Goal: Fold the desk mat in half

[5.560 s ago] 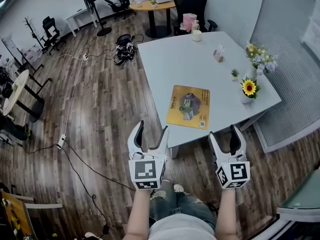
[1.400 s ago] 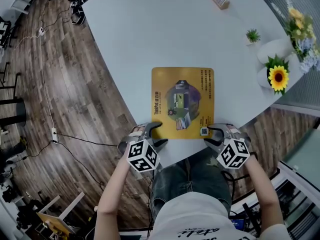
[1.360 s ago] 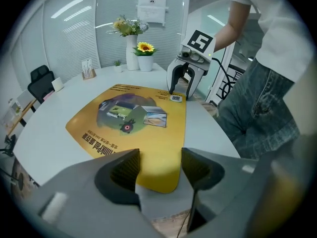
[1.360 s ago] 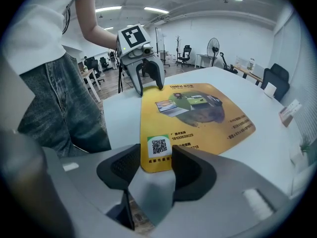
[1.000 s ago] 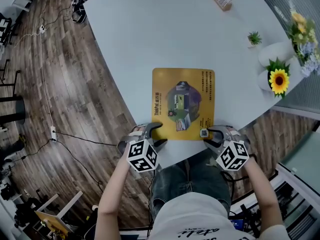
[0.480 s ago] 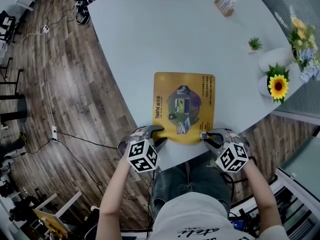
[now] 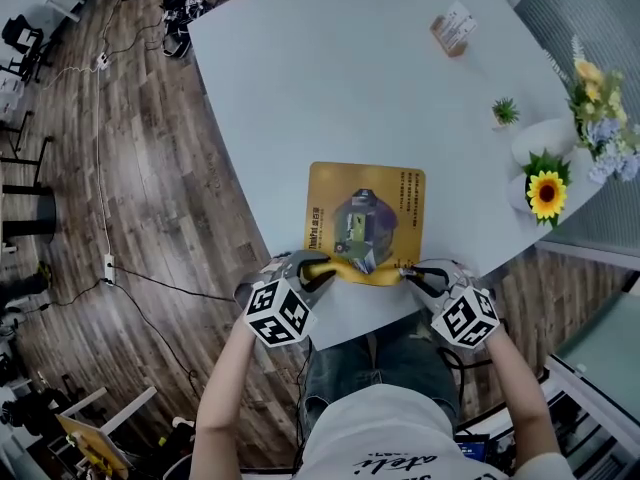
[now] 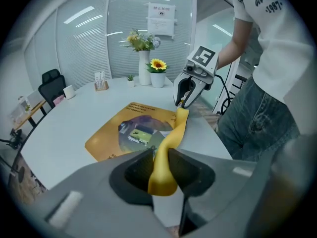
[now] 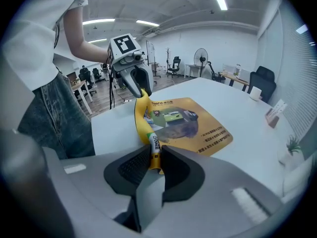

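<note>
A yellow desk mat (image 7: 365, 213) with a printed picture lies on the pale grey table (image 7: 320, 78); its near edge is lifted off the top and sags between the two grippers. My left gripper (image 7: 316, 265) is shut on the mat's near left corner (image 8: 162, 175). My right gripper (image 7: 413, 273), whose jaws have just been closing, pinches the near right corner (image 9: 154, 152). In the left gripper view the right gripper (image 8: 190, 90) holds the far end of the raised edge; in the right gripper view the left gripper (image 9: 136, 81) does the same. The rest of the mat (image 9: 190, 120) stays flat.
Along the table's right edge stand a sunflower in a white vase (image 7: 545, 193), a taller flower vase (image 7: 595, 78) and a tiny potted plant (image 7: 504, 113). A small card holder (image 7: 452, 30) sits farther back. The person's legs are at the near table edge (image 7: 375, 318). Wooden floor with cables lies at the left.
Both grippers have closed on the mat's near corners and risen, lifting the near edge off the table and drawing it a little away from the table edge.
</note>
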Tool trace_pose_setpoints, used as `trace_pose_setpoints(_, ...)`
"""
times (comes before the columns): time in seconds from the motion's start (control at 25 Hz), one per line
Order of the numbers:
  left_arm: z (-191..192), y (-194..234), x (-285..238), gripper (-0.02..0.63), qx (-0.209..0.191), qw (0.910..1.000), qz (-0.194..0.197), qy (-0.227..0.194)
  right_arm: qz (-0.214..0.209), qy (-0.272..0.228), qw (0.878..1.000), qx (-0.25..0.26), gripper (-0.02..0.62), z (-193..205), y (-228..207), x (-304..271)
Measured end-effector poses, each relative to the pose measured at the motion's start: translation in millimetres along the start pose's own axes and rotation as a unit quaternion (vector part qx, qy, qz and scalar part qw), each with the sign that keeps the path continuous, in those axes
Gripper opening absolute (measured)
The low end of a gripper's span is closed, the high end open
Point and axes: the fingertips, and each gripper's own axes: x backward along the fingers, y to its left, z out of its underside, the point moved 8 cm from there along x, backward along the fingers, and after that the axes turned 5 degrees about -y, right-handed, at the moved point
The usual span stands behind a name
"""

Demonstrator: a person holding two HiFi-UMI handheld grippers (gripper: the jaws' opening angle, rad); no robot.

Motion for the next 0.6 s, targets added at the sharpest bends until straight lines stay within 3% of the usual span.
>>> trace_pose_setpoints(0.2, -14.2, 20.6, 2.3, 0.1, 0.033, 0.9987, -0.024, -0.031, 0.017, -0.028, 0.999, -0.028, 0.094, -6.2, -27.2, 7.7)
trace_pose_setpoints(0.6, -27.8, 56.6, -3.8, 0.094, 0.055, 0.9953, -0.066, -0.045, 0.042, -0.04, 0.998, -0.018, 0.09, -17.4, -71.7, 2.6)
